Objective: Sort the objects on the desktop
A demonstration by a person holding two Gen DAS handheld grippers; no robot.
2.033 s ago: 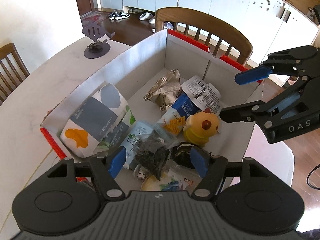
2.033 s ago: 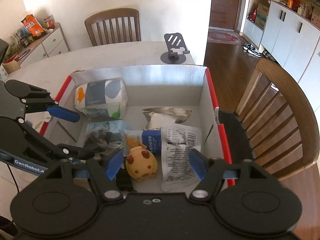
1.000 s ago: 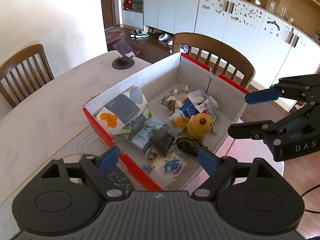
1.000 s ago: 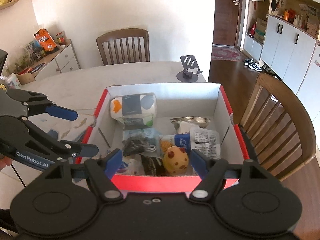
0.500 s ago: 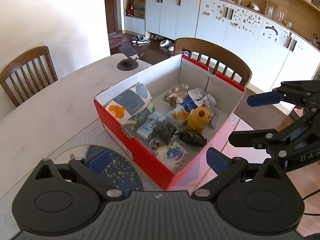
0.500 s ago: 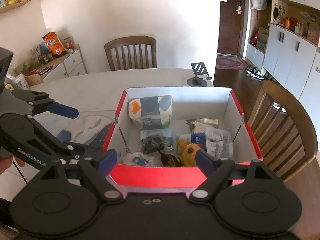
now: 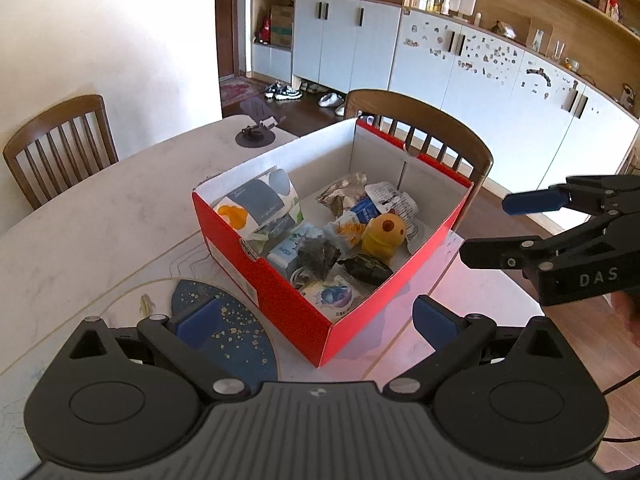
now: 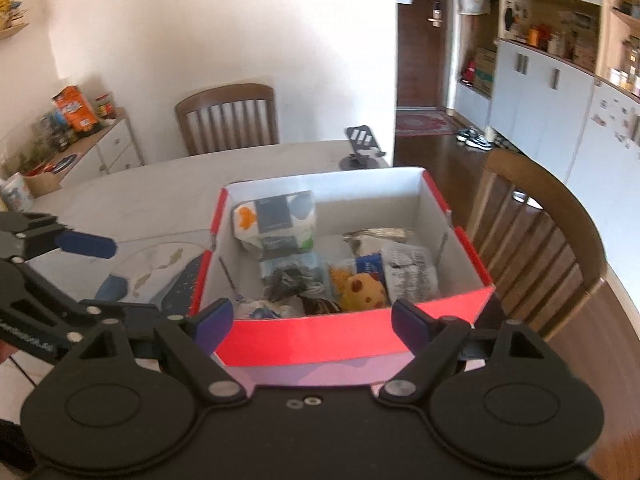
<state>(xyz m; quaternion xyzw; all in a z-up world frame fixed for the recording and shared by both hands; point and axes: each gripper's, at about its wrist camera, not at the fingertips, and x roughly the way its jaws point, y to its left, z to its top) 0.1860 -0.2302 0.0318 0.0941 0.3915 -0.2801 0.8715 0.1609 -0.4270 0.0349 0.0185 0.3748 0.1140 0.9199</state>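
red box (image 7: 288,292), frame centre, on white table (image 7: 100,216): holds yellow toy (image 7: 384,234), tissue pack (image 7: 260,204), wrappers. left gripper (image 7: 316,320), lower frame: fingers apart, empty. right gripper (image 8: 310,322), lower frame: fingers apart, empty.

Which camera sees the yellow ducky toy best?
The left wrist view: the yellow toy shows sharp and almost whole inside the red box. The right wrist view shows it blurred, its lower part hidden behind the box's near wall.

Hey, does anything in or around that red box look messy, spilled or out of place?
Nothing has spilled. The red box holds a loose jumble: the tissue pack leans tilted against one wall, with the yellow toy and wrappers piled unsorted.
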